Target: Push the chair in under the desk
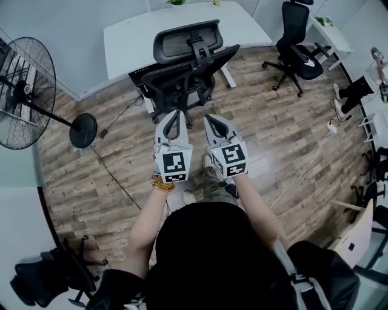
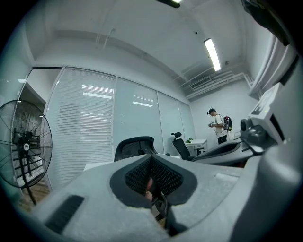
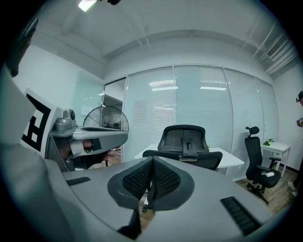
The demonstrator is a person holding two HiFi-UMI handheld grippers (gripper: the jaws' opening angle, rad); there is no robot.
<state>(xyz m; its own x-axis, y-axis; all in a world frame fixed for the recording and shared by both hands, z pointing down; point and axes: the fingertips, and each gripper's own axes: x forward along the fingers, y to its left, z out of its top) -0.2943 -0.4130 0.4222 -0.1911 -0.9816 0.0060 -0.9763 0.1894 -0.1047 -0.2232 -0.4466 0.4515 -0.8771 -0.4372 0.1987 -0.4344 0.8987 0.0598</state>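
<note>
no legible text, labels or signs

The room is bright and evenly lit from overhead. A ceiling strip light (image 2: 212, 54) glows white high and to the right of the left tool (image 2: 151, 159). Another ceiling light (image 3: 87, 4) blows out above and left of the right tool (image 3: 152, 160). The glass wall (image 3: 189, 99) beyond both tools carries pale reflected streaks. In the head view the wooden floor (image 1: 276, 151) shows a soft sheen right of the tools, and the white table (image 1: 133, 36) ahead of them is nearly washed out. Shadows are faint. All three views bulge like a fisheye, and both gripper views have dark rounded corners. The tools' grey shells, close to the lens, look soft, while the distance is sharper.
</note>
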